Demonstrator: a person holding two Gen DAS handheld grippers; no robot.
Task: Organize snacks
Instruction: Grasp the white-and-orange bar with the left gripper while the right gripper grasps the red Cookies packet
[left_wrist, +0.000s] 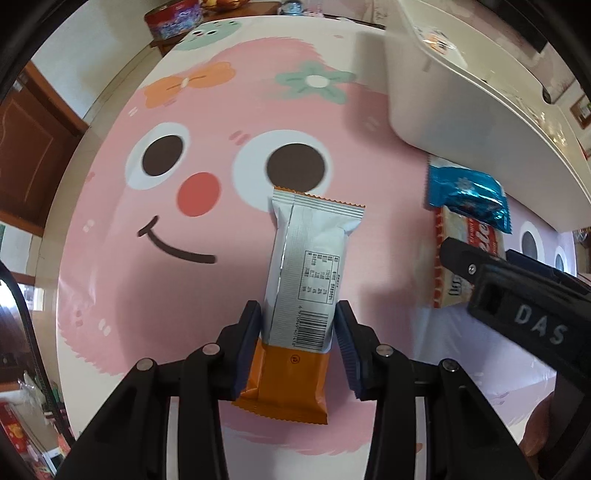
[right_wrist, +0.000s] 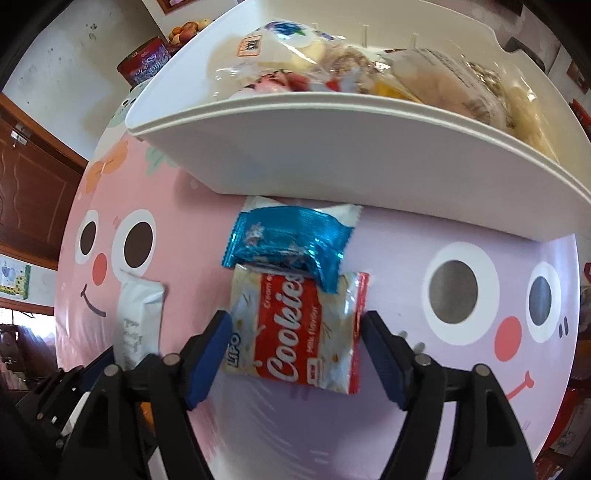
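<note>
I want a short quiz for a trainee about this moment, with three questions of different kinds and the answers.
1. True or false: the left gripper straddles the orange bar.
2. Which packet overlaps the cookies? A) blue packet B) orange bar
3. Fill in: the white bin already holds ____.

Key: 1 true; 2 A; 3 snacks. The right gripper has its jaws on either side of the cookies.

Both grippers are built of black plastic linkages joined by round silver screws. Dark blue ribbed pads (left_wrist: 249, 354) are fitted to the left gripper (left_wrist: 299, 350), and brighter blue ones (right_wrist: 207, 362) to the right gripper (right_wrist: 295, 354). White letters "DAS" are seen at three o'clock in the left view (on the right gripper's body).
</note>
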